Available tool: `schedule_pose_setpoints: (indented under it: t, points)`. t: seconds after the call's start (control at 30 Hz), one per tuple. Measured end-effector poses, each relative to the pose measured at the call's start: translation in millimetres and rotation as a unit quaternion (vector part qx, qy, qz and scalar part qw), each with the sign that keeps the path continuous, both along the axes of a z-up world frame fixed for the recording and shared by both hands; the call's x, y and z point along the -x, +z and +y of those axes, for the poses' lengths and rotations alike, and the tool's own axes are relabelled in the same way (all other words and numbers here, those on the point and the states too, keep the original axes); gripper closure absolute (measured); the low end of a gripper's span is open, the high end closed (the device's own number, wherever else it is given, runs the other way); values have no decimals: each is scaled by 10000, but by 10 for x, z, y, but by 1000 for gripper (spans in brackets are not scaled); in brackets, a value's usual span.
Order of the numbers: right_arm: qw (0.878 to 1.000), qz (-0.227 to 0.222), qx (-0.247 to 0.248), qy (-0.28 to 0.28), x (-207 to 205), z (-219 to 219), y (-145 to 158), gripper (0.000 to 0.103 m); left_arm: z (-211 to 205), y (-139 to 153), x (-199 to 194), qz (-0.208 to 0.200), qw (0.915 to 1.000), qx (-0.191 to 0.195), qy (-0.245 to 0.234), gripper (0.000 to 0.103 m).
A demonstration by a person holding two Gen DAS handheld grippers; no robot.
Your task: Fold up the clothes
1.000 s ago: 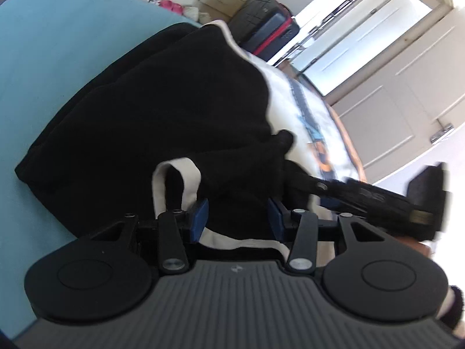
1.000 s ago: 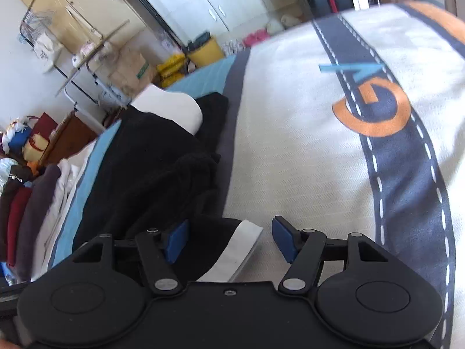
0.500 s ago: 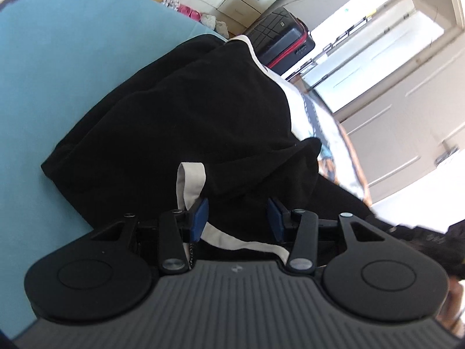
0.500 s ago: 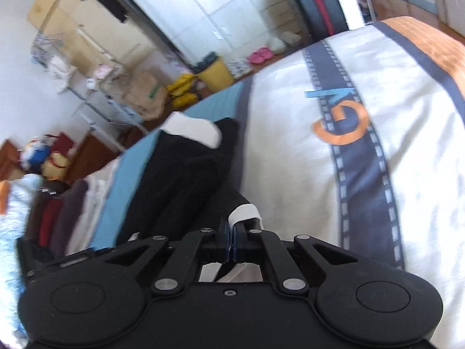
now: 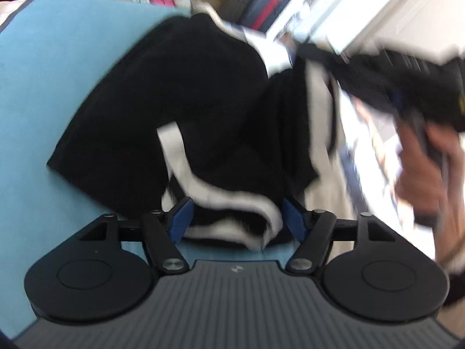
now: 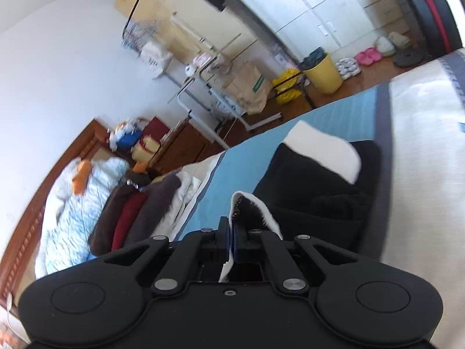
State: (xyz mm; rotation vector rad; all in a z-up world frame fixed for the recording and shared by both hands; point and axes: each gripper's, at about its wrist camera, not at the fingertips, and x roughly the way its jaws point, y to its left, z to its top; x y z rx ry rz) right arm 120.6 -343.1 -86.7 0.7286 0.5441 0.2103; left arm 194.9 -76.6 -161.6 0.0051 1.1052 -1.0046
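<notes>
A black garment (image 5: 180, 93) with white trim lies bunched on the blue bedcover (image 5: 43, 72). My left gripper (image 5: 237, 221) hovers over its near edge, its jaws opening. The white hem (image 5: 232, 200) lies loose between the blue pads (image 5: 180, 218), which do not press on it. At the upper right, blurred, a hand (image 5: 427, 168) holds my right gripper (image 5: 377, 75), which lifts a white-edged part of the garment. In the right wrist view my right gripper (image 6: 231, 232) is shut on the white hem (image 6: 237, 203), with the black garment (image 6: 319, 197) below and beyond it.
A stack of folded clothes (image 6: 139, 212) and a pale blue quilt (image 6: 81, 203) lie at the head of the bed by a wooden headboard (image 6: 29, 218). Beyond the bed stand a yellow bin (image 6: 322, 72), a metal rack (image 6: 203, 67) and a suitcase (image 6: 421, 14).
My right gripper has shut on the white hem and risen with it, pulling that side of the garment up. My left jaws have widened, and the left gripper has drawn up and back.
</notes>
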Motion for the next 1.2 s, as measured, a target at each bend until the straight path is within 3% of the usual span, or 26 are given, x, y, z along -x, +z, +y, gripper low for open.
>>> schedule_pose_setpoints:
  t: [0.1,0.17,0.3,0.4,0.53,0.6,0.67,0.8,0.97,1.1,1.2]
  points:
    - [9997,21,-124,199,-107,88,-34,98,-12,84,104,-353,9989,-249,-197,33]
    - [9995,116,-209,228,-132,100,-58,98,23,192,105,-525,9985,40,-126,33]
    - [9986,243,-424,194,-152,78,-81,98,130,425,111,-816,9908,1076,-100,33]
    - [9956,306,-849,240,-164,22,-128,97,31,378,70,-947,9858,1387,41,27]
    - [9946,438,-858,387,-126,58,-163,95,-210,47,-140,-352,9868,1492,528,28]
    - [9963,422,-676,325,-98,90,-156,94,-171,-55,-219,-150,9867,1420,774,36]
    - [9970,336,-657,252,-48,74,-146,91,-133,-156,-298,53,9856,1346,1020,55]
    - [9986,241,-423,-198,206,-28,-34,51,15,-271,-429,444,9790,1371,1441,62]
    - [9976,337,-153,-593,639,-67,-53,47,136,-375,-550,727,9708,1489,1736,62]
    - [9980,563,190,-232,496,68,-171,47,120,-439,-647,922,9662,1608,1791,62]
    - [9968,701,385,-9,369,202,-272,52,134,-436,-633,840,9683,1555,1765,62]
